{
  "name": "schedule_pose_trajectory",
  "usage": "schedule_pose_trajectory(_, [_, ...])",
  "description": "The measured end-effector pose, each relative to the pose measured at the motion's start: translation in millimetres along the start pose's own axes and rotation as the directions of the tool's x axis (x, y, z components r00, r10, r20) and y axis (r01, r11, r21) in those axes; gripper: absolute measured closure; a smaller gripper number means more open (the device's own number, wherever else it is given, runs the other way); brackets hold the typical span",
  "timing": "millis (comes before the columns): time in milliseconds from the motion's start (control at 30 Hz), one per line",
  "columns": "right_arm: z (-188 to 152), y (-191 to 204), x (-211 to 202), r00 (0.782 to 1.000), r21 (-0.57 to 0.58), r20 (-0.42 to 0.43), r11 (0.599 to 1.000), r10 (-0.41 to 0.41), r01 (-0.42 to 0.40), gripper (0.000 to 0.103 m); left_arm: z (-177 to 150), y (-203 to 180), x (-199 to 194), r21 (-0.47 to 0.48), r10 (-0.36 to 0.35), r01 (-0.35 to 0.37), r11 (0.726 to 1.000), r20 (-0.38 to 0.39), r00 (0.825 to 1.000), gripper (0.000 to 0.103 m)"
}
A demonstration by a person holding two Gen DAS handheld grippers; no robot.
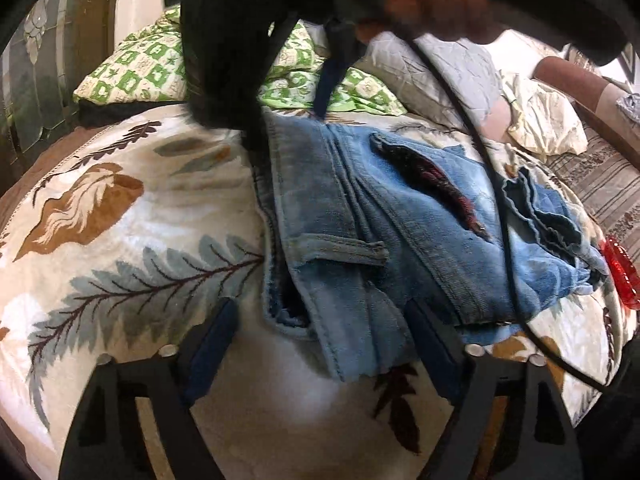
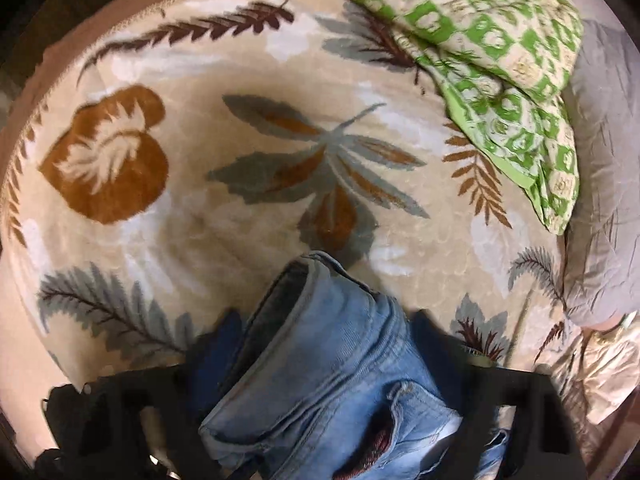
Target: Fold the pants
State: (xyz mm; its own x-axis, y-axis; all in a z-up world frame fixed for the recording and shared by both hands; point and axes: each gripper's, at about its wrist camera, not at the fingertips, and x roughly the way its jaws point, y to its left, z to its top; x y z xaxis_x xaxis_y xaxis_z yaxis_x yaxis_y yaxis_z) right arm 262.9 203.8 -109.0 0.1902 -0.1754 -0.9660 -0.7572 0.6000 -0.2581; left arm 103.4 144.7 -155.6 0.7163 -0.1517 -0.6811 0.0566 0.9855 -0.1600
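Blue jeans (image 1: 420, 220) lie partly folded on a leaf-patterned blanket (image 1: 120, 220) on a bed. My left gripper (image 1: 322, 304) is open at the near end; a frayed leg hem lies between its fingers, and the left pad (image 1: 212, 344) stands clear of the cloth. My right gripper (image 1: 286, 132) comes down on the far end of the jeans. In the right wrist view, that gripper (image 2: 326, 316) points steeply down and is shut on a thick fold of the jeans (image 2: 328, 380), with denim filling the gap between both pads above the blanket (image 2: 240, 160).
A green-patterned quilt (image 1: 132, 68) (image 2: 500, 40) and a grey pillow (image 1: 452, 68) lie at the head of the bed. A black cable (image 1: 492, 184) hangs across the jeans. A red object (image 1: 618, 276) sits at the right edge. A blurred hand (image 1: 432, 8) is above.
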Motion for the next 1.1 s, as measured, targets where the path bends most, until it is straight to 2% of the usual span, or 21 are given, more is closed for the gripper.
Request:
schedule_pose_trajectory(133, [-4.2,5.7,8.4,0.998,-0.074,-0.008,0.995,-0.061,0.060,0.073,-1.3,-2.9,-3.6,-0.006,-0.048,0.048,0.999,-0.002,0.999,0.044])
schedule_pose_trajectory(200, [-7.7,3.7,4.3,0.998,-0.084,0.006,0.995,-0.060,0.060,0.074,0.2,-1.2,-7.5,-0.022,-0.057,0.057,0.998,0.012,0.998,0.056])
schedule_pose_trajectory(400, [-16.6,-5.9,-11.3,0.998,-0.072,0.057,0.996,-0.042,0.046,0.079,4.5,-9.5,-19.5,0.004,-0.037,0.036,0.999,0.074,0.997,0.072])
schedule_pose_trajectory(500, [-26.6,-14.3,-20.4,0.995,-0.056,0.094,0.998,-0.017,0.022,0.082,8.0,-16.3,-26.8,0.022,-0.021,0.018,1.000,0.103,0.994,0.078])
schedule_pose_trajectory(633, [-52.8,-41.8,-42.9,0.983,-0.019,0.177,0.999,0.050,-0.048,0.083,17.9,-35.0,-46.4,0.071,-0.012,0.001,0.998,0.144,0.990,0.079])
schedule_pose_trajectory(800, [-102.2,-88.2,-75.7,0.938,0.039,0.314,0.986,0.145,-0.165,0.084,36.5,-71.7,-74.7,0.148,-0.031,0.005,0.989,0.176,0.984,0.081])
schedule_pose_trajectory(967, [-179.1,-159.2,-103.5,0.853,0.116,0.475,0.946,0.214,-0.301,0.084,60.1,-145.7,-99.0,0.292,-0.116,0.054,0.955,0.200,0.973,0.085])
schedule_pose_trajectory(1000, [-200.5,-177.6,-105.8,0.835,0.138,0.507,0.936,0.215,-0.324,0.085,62.9,-158.5,-99.7,0.312,-0.137,0.071,0.948,0.198,0.971,0.089])
schedule_pose_trajectory(1067, [-237.6,-211.3,-103.2,0.809,0.186,0.548,0.913,0.211,-0.364,0.088,70.0,-193.1,-96.4,0.361,-0.197,0.123,0.924,0.176,0.964,0.089])
schedule_pose_trajectory(1100, [-256.4,-227.9,-99.9,0.796,0.211,0.568,0.898,0.210,-0.387,0.092,71.3,-212.4,-90.0,0.389,-0.202,0.128,0.912,0.157,0.967,0.089])
